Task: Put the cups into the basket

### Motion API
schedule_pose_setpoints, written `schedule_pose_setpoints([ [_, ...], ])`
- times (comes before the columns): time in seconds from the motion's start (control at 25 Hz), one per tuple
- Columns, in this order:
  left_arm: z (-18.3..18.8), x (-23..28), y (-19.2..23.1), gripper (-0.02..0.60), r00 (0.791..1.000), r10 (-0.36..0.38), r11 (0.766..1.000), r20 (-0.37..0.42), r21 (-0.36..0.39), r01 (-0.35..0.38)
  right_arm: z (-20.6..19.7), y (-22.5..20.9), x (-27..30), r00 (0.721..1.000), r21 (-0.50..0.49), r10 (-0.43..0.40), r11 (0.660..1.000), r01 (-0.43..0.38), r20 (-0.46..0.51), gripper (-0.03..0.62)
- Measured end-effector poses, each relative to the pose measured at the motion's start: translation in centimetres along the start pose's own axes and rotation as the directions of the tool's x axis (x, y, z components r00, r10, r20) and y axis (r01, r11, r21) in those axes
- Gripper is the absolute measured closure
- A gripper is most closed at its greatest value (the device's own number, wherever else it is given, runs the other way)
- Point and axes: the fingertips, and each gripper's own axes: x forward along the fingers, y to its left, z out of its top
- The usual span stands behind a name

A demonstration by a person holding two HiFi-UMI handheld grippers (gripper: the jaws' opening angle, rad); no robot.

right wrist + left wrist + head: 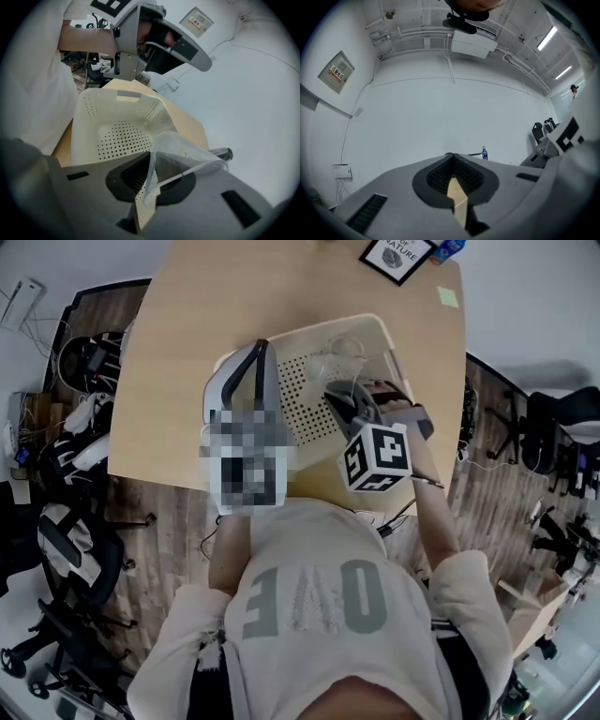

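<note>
Right hand-held gripper: closed on the thin wall of a clear plastic cup, which is pinched at its rim between the two jaws. It is angled downward over the basket, and its marker cube is seen in the head view nearest the person's chest.

Left hand-held gripper: jaws brought together, with nothing held between them. It is pointed level at a white wall, and in the head view it is placed beside the near left corner of the basket.

Cup: one item, transparent and tilted, held over the inside of the basket toward its far right part. Whether the basket floor is touched cannot be told.

Basket: one item, cream plastic, with a perforated floor and walls and rounded corners. It is set on the table near the edge closest to the person, and no other cup is made out inside it.

Table: light wood top, with a black-framed print and a small yellow note placed at the far right corner, well apart from the basket.

Surroundings, as seen in the left gripper view: a blue-labelled bottle is shown just beyond the jaw tips, dark office chairs are grouped at the right, and a framed notice is fixed on the wall at upper left.
</note>
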Motion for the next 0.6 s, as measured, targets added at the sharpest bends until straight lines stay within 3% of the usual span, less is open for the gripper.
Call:
schedule_pose_setpoints([
  [0.36, -2.8, 0.8, 1.9, 0.572, 0.998, 0.014, 1.0, -0.056, -0.018, -0.015, -2.3, 3.5, 4.1, 0.964, -0.073, 0.217, 0.971, -0.23, -0.152, 0.572],
  [0.6, -4.0, 1.6, 2.1, 0.572, 0.996, -0.008, 1.0, -0.083, -0.024, 0.006, -4.0, 5.6, 6.7, 0.911, -0.092, 0.333, 0.927, -0.364, -0.244, 0.572],
])
